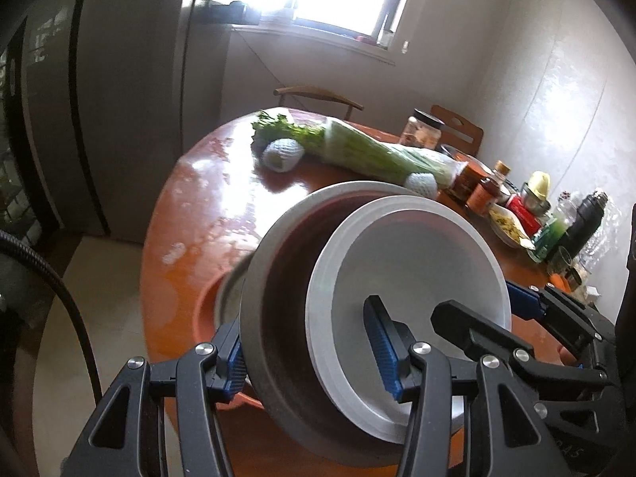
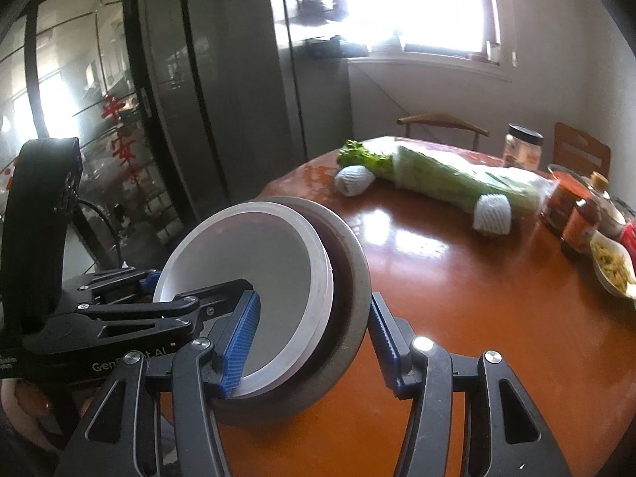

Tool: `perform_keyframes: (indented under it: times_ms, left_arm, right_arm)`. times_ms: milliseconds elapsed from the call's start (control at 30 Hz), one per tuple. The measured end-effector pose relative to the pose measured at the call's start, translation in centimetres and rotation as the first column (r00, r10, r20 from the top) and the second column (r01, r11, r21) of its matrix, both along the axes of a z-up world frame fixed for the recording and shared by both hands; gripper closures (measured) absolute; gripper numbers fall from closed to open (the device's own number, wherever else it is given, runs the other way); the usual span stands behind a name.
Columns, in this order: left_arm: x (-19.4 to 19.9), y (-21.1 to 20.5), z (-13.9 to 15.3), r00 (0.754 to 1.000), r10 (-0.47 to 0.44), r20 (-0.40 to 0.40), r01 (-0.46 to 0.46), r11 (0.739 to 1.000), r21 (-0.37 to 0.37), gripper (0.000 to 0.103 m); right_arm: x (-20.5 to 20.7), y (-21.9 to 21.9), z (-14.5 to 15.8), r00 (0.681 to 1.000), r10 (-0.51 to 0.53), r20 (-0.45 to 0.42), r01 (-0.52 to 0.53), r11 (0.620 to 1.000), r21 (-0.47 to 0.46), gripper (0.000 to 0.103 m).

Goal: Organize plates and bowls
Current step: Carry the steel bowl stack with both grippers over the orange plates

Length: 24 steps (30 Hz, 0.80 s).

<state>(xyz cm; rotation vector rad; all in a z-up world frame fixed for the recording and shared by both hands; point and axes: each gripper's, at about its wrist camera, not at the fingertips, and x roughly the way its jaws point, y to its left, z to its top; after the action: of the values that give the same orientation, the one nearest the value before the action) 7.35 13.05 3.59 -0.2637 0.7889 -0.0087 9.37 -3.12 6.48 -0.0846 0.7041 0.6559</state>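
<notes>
— Tilting is seen in the stack; by what is it held?

— The grey bowl (image 1: 278,318), with the white dish (image 1: 417,262) nested inside it, is held on edge above the round orange table (image 1: 206,198). It is clamped by the left gripper (image 1: 306,342) across its lower wall: one blue pad is pressed on the outside of the grey bowl, the other on the inner face of the white dish.

— And the right gripper (image 2: 314,330)?

— The same stack is pinched by it from the opposite side, one pad laid inside the dish and one set against the back of the grey rim.

— What is seen beyond?

— A wrapped bunch of celery (image 2: 457,183) is laid across the table, well apart from the stack, and a jar (image 2: 522,151) is stood behind it.
</notes>
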Motion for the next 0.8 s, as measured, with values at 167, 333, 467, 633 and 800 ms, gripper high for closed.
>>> perform_keyframes:
  times_ms: [167,333,467,633,800]
  left_arm:
    - [0.5,1.0,0.4,1.000,0.019,0.003,-0.019,1.000,0.007,0.051]
    - [1.0,1.7,0.2,0.999,0.034,-0.003,-0.034,0.999,0.012,0.051]
    - [1.2,2.0,-0.4,0.999,0.037,-0.014,-0.037,0.999,0.009,0.051]
    - [1.6,2.2,-1.4,0.999,0.039,-0.033,-0.039,0.999,0.004,0.051]
    - [2.0,2.5,-2.5,0.998,0.041,-0.052,-0.042,0.999,-0.007,0.051]
  right_arm:
    - [1.0,1.4,0.4,1.000,0.024,0.009,-0.024,1.000,-0.001,0.046]
    - [1.6,2.2,0.3,0.999,0.038,0.006,-0.038,0.999,0.002,0.046]
    - [2.0,2.5,-0.1,0.999,0.041,-0.007,-0.041,0.999,0.008,0.046]
    - [2.2,2.7,-1.0,0.999,0.042,-0.026,-0.042,0.999,0.004,0.046]
    - [2.4,3.0,-2.0,0.998,0.045,-0.045,-0.046,0.999,-0.004,0.046]
